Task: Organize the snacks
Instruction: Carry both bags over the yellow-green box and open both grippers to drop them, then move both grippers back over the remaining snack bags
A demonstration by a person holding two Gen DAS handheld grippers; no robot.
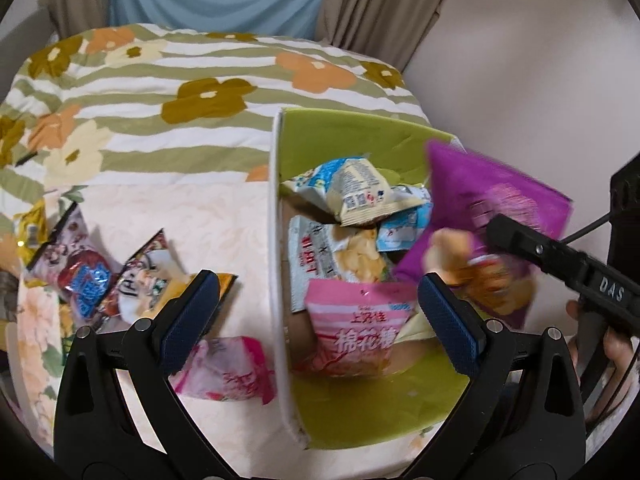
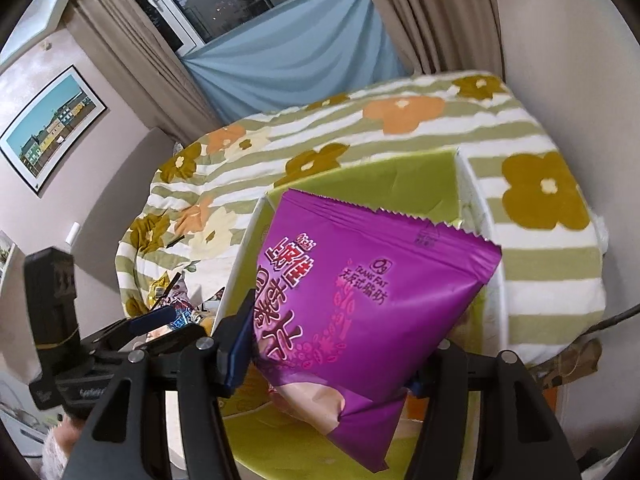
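The right hand-held gripper (image 2: 326, 354), clamped on the crinkly purple foil snack bag (image 2: 360, 296), should release only once over the green-lined box (image 2: 360, 184) beneath, while the left hand-held gripper (image 1: 320, 320) hangs wide open, empty

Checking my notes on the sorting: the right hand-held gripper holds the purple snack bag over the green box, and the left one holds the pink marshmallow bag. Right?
Not quite. The left hand-held gripper is open and holds nothing, as the left wrist view shows; the pink marshmallow bag lies in the green box. The right hand-held gripper does hold the purple snack bag over it.
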